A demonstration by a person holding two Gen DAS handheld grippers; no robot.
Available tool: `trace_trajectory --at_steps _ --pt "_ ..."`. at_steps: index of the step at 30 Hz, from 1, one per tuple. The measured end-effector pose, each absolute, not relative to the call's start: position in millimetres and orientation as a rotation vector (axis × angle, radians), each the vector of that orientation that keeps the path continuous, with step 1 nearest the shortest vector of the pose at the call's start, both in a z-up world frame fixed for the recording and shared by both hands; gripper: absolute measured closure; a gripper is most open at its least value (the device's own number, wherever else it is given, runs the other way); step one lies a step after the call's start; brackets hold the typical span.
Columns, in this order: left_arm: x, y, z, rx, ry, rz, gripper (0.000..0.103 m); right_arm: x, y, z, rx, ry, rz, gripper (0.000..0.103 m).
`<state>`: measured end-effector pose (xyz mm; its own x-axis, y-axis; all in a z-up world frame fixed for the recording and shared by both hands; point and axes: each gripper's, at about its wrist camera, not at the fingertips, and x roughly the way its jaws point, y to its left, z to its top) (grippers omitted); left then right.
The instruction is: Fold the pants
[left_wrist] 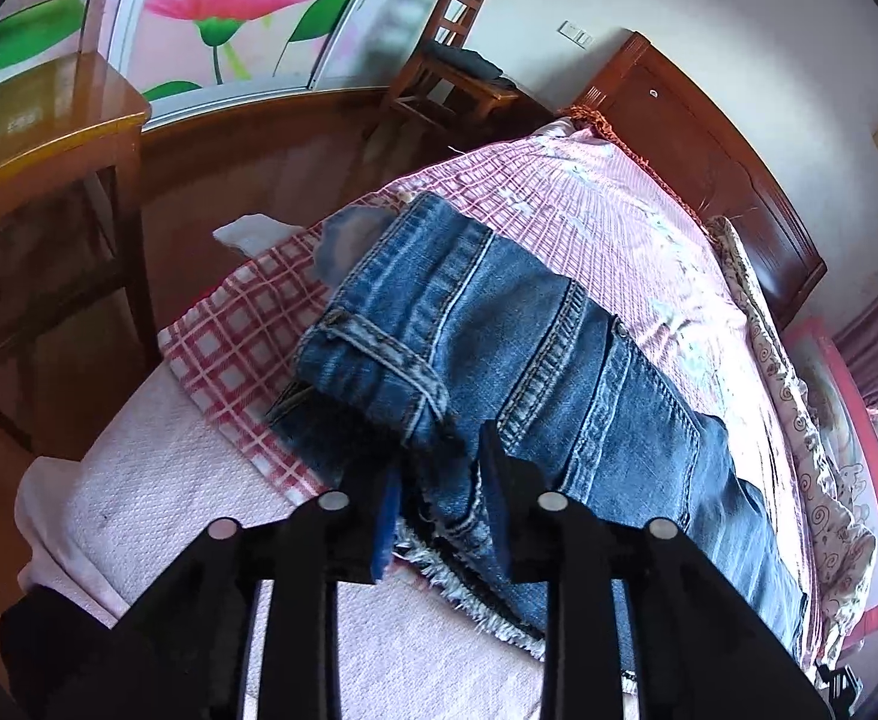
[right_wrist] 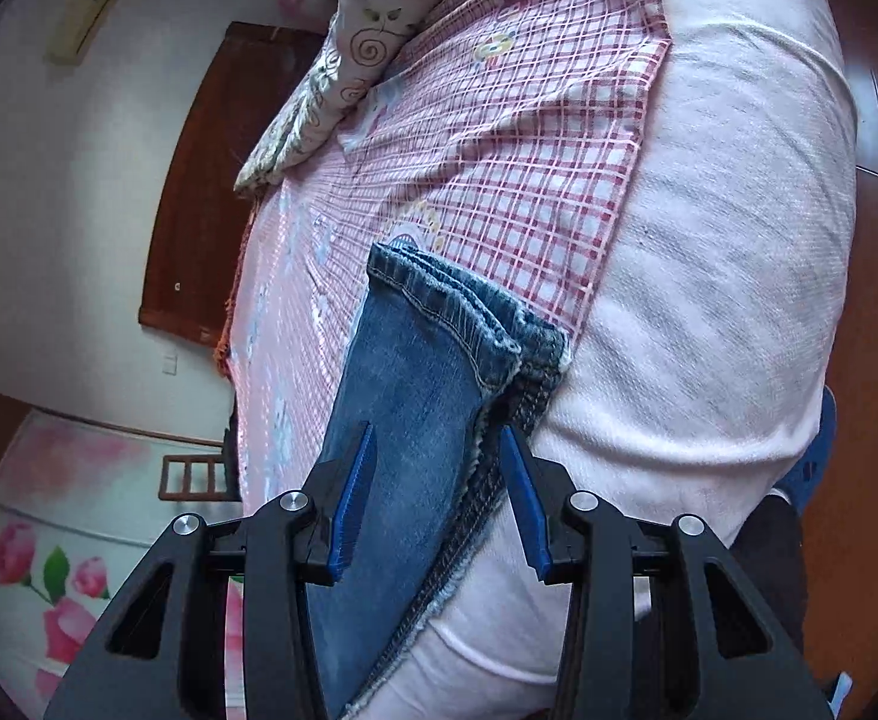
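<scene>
Because the jeans (left_wrist: 499, 324) are thick, limp denim, you take the stacked hems; your left gripper (left_wrist: 439, 480) and right gripper (right_wrist: 439, 468) both stand spread around them.

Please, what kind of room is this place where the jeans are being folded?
Most likely a bedroom in a home. The jeans lie on a bed with a checked sheet, a wooden headboard stands at the wall, and a wooden chair is nearby.

Home bedroom: bed (left_wrist: 589, 222), wooden headboard (left_wrist: 709, 138), chair (left_wrist: 445, 66).
</scene>
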<state>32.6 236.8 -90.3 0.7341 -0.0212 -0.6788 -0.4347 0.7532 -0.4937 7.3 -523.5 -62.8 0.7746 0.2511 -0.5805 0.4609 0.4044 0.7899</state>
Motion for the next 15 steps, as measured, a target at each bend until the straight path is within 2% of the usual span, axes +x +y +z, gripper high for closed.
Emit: trace_trajectory --at_steps 4,6,7,8,10,13,15 --pt "35.8 234.7 -91.8 -0.686 0.734 0.253 0.076 25.6 -524.3 -72.6 1.171 0.772 -0.204 0.061" --pt "36.2 234.5 -92.4 -0.686 0.737 0.254 0.076 33.7 -524.3 -76.6 1.173 0.772 -0.206 0.068" --pt "36.3 235.1 -92.0 -0.682 0.737 0.253 0.076 42.0 -522.3 -75.9 1.131 0.788 -0.198 0.095" --pt "36.4 235.8 -91.8 -0.679 0.738 0.253 0.077 48.7 -519.4 -73.8 1.075 0.819 -0.213 0.102" --pt "36.1 237.3 -90.9 -0.681 0.738 0.251 0.077 56.4 -514.2 -62.5 1.03 0.817 -0.182 0.102" --pt "33.7 237.4 -89.0 -0.655 0.74 0.259 0.077 49.0 -503.9 -7.7 0.905 0.681 -0.092 0.102" --pt "32.1 236.5 -91.1 -0.632 0.745 0.257 0.077 43.2 -507.9 -6.1 0.879 0.687 -0.106 0.102"
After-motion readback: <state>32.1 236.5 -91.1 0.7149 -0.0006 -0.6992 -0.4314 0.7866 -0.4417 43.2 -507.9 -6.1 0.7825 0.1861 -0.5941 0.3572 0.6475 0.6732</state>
